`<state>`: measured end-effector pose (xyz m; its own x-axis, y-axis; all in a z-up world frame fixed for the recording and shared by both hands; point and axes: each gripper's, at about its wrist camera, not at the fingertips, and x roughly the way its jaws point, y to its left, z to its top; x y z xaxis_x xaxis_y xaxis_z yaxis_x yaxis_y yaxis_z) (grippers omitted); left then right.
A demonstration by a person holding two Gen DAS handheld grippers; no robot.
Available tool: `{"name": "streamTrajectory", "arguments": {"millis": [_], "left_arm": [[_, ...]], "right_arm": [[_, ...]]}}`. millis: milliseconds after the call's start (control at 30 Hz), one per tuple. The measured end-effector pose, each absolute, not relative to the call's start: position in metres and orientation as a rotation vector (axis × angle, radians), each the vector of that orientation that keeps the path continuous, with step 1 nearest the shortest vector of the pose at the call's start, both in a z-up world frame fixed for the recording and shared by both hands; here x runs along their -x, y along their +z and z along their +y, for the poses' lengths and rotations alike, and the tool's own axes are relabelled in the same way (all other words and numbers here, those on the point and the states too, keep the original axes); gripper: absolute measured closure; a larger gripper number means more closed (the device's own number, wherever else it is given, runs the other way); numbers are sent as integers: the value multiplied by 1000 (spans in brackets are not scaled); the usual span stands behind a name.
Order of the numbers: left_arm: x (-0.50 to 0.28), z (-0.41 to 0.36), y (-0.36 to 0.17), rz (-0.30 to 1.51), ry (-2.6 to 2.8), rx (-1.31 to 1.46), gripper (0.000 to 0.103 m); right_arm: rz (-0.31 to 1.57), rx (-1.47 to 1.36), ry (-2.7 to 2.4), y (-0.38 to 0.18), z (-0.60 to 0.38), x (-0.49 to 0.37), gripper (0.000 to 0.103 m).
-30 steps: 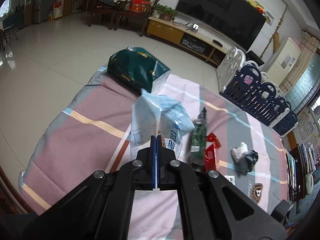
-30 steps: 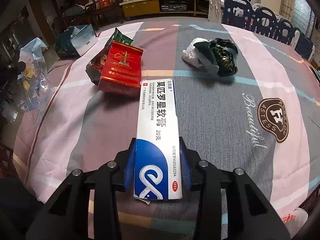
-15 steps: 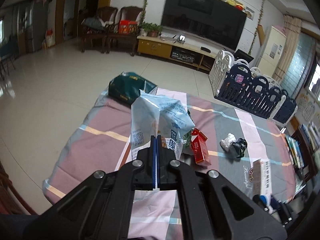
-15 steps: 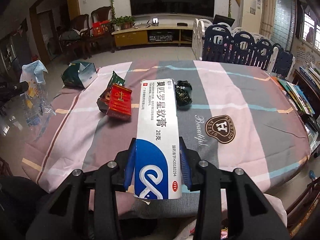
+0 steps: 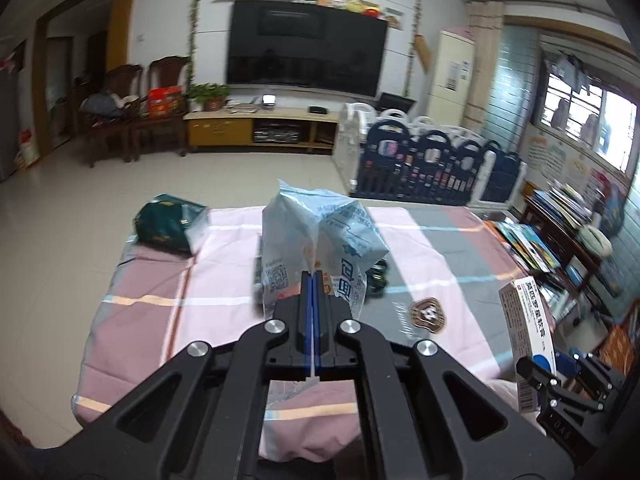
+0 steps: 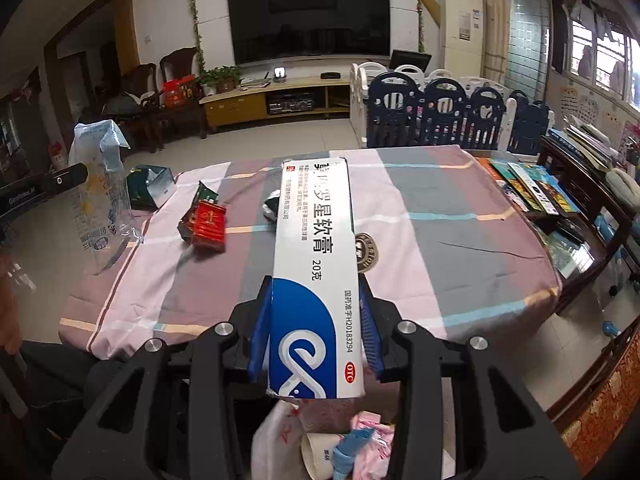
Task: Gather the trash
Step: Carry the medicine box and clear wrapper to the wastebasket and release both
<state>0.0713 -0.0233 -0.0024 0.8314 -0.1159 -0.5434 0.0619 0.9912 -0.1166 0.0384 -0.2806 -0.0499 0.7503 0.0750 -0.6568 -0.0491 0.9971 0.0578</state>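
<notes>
Right wrist view: the right gripper has its jaws partly open around a white-and-blue cardboard medicine box, squeezing its sides, held above a trash bag at the bottom of the frame, likely to drop in. The left gripper has its jaws closed tight on a thin blue-and-clear plastic wrapper, lifted off the table.

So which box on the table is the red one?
The red box, lying in front of the green wrapper. The green box sits at the far corner, and the white one is held up.

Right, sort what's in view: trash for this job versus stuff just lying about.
Job:
- blue plastic bag, pinched in left gripper
- ointment box, clamped in right gripper
- red packet, green wrapper and green box on the tablecloth

Lying about:
- books
- playpen fence
- television
</notes>
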Motion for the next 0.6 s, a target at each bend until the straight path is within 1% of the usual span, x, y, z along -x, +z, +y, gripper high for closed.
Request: {"name": "streamTrajectory", "arguments": {"millis": [100, 233, 433, 567, 600], "left_arm": [[-65, -51, -4, 612, -238, 110, 102], [-65, -86, -24, 740, -549, 233, 102], [-56, -145, -65, 902, -757, 198, 102], [-45, -181, -94, 998, -846, 97, 101], [-42, -189, -101, 1025, -862, 64, 90]], "right_arm": [[726, -30, 3, -47, -307, -17, 63], [752, -42, -69, -52, -340, 7, 63], [803, -87, -144, -69, -374, 27, 63], [815, -106, -154, -77, -380, 29, 63], [817, -109, -153, -78, -380, 29, 63]]}}
